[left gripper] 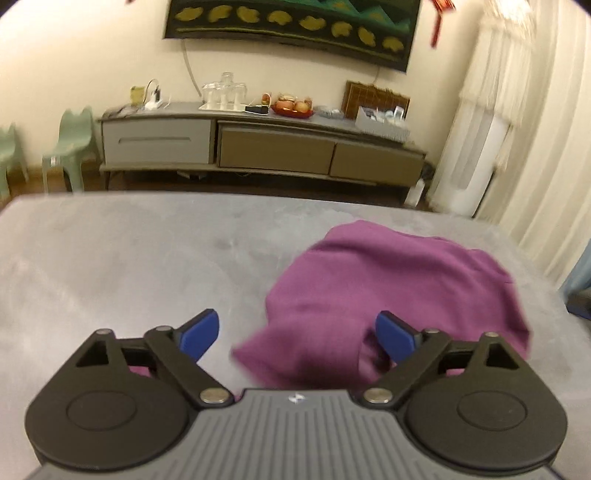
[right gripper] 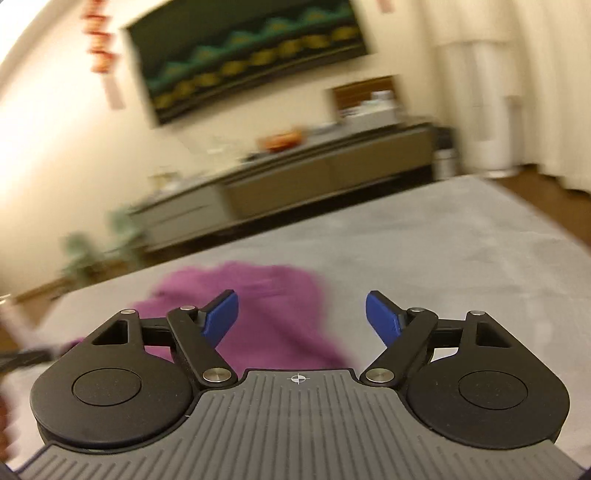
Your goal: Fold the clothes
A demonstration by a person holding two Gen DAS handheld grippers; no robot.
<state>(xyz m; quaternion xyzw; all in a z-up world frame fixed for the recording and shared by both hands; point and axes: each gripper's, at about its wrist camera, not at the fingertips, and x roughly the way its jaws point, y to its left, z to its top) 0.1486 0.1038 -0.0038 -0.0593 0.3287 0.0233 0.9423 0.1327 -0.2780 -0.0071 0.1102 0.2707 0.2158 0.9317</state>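
A purple garment (left gripper: 391, 288) lies crumpled in a loose heap on the grey surface (left gripper: 129, 266), right of centre in the left wrist view. My left gripper (left gripper: 297, 334) hovers over its near edge, its blue pads spread wide and nothing pinched between them. In the blurred right wrist view the same purple garment (right gripper: 258, 295) lies ahead and to the left. My right gripper (right gripper: 301, 317) stands open above the garment's right edge and the grey surface (right gripper: 461, 266), its pads holding nothing.
A long low cabinet (left gripper: 258, 147) with glasses, fruit and boxes stands against the far wall under a dark painting (left gripper: 291, 26). Green chairs (left gripper: 70, 144) are at the far left. White curtains (left gripper: 535, 129) hang on the right beside a white floor unit (left gripper: 469, 162).
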